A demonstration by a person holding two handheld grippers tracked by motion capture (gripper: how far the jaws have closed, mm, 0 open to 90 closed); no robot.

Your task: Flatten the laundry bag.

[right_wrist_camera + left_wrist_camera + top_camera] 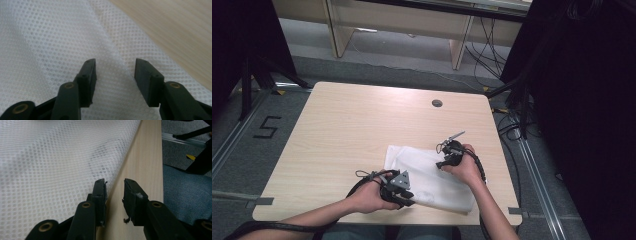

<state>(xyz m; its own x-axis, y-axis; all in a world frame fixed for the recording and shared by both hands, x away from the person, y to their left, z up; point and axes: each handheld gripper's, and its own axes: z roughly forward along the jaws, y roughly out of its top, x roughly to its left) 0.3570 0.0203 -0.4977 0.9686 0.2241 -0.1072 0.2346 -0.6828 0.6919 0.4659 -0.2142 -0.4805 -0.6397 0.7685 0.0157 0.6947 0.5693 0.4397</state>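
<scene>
A white mesh cloth [427, 176] lies crumpled at the front right of the light wooden table [352, 125]. My left gripper [408, 201] sits at the cloth's near edge. In the left gripper view its jaws [115, 185] stand open, one jaw on the cloth's [50, 162] hem, with bare table [146, 157] in the gap. My right gripper [444, 163] rests on the cloth's far right part. Its jaws [115, 65] are open over a raised fold of the cloth [50, 45], which runs between them without being pinched.
A round cable hole [437, 103] sits near the table's far edge. The table's front edge runs close to my left gripper, with a blue chair seat [185, 195] below it. Black stands and cables [512, 100] crowd the floor at right.
</scene>
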